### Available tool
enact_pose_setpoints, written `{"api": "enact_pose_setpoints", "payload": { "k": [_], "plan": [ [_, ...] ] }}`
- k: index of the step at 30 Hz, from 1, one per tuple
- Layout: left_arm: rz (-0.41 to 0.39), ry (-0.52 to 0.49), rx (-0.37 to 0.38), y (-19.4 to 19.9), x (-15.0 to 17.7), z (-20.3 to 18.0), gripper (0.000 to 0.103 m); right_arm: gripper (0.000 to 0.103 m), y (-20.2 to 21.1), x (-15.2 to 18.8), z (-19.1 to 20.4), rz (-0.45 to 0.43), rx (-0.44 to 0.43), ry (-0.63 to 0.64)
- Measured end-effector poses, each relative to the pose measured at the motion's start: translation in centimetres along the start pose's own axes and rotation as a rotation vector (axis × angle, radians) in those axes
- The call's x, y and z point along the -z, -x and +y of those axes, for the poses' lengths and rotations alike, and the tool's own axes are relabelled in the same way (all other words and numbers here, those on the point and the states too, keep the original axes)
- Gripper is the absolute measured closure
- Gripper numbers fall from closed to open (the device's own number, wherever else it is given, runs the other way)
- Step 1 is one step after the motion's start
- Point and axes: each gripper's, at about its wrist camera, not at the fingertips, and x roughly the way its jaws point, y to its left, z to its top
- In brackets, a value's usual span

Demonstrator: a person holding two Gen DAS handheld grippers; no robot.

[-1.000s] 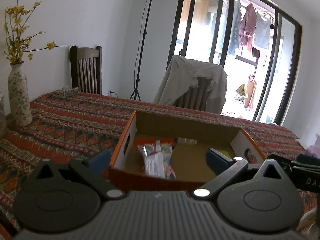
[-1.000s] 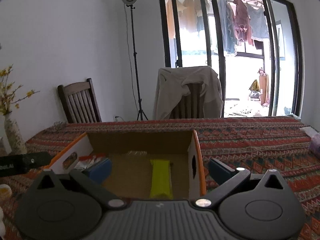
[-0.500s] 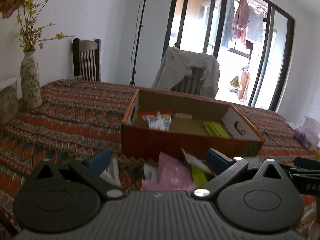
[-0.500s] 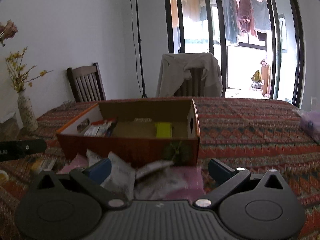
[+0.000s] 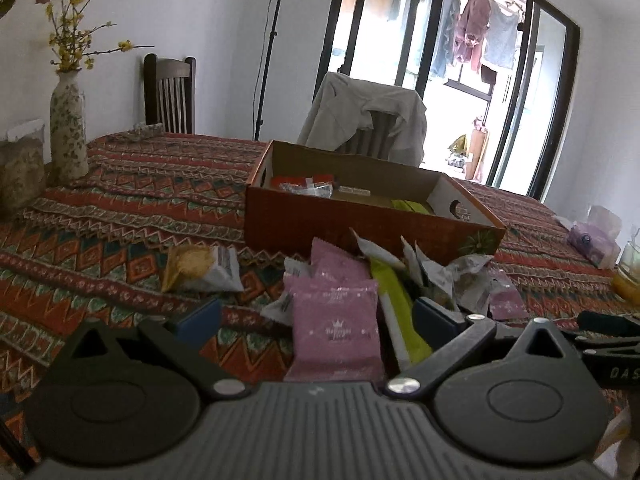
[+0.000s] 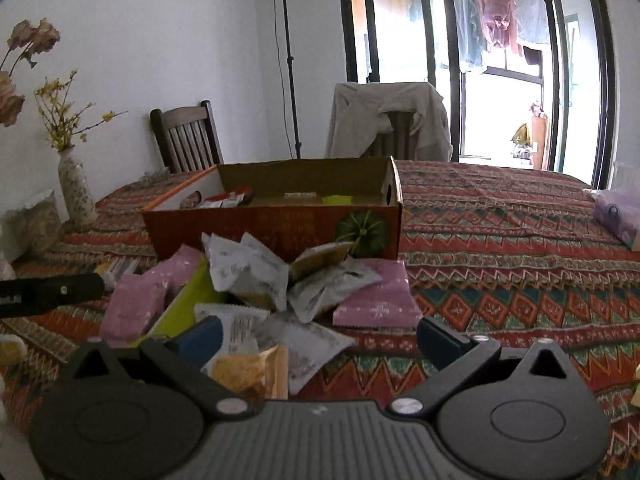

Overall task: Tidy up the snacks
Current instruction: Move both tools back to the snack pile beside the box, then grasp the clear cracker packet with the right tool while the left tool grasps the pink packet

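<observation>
The left gripper (image 5: 316, 316) hangs above the near edge of a heap of loose snack packets (image 5: 384, 280) on the red patterned tablecloth (image 5: 132, 204), its blue-padded jaws spread wide and holding nothing. A pink square snack packet (image 5: 335, 328) lies between the fingers, below them, with a long lime-green wrapper (image 5: 394, 304) just beside it on the right. A yellow-and-white crinkled packet (image 5: 200, 268) sits apart to the left of the heap.

The right gripper (image 6: 318, 338) is likewise wide open and empty, poised over white crinkled packets (image 6: 256, 268) and another pink packet (image 6: 376, 300) on the same pile. A yellow packet (image 6: 244, 372) lies close under its left finger.

Behind the heap stands the shallow orange cardboard box (image 6: 280, 228) with a green pumpkin printed on its front; a few packets and a lime-green wrapper already lie inside. A speckled ceramic vase of yellow flowers (image 5: 68, 136) stands at the far left of the table.
</observation>
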Motion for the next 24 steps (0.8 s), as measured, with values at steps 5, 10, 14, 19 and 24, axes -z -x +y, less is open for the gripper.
{"api": "enact_pose_setpoints", "payload": {
  "k": [5,10,14,19,24],
  "plan": [
    [0.008,0.015,-0.006,0.4,0.5,0.9,0.000,0.000,-0.4,1.6,0.8,0.050,-0.019,0.001],
    [0.013,0.026,-0.008,0.8,0.9,1.4,0.000,0.008,-0.6,1.8,2.5,0.045,-0.041,0.026],
    [0.022,0.030,-0.009,0.8,1.1,1.6,0.000,0.010,-1.2,2.0,4.0,0.042,-0.073,0.067],
    [0.033,0.030,-0.010,0.8,1.4,1.8,0.000,0.031,-3.2,3.0,4.8,0.067,-0.064,0.097],
    [0.037,0.027,-0.015,0.4,1.4,1.9,0.000,0.046,-2.2,2.9,4.4,0.016,-0.065,0.097]
  ]
}}
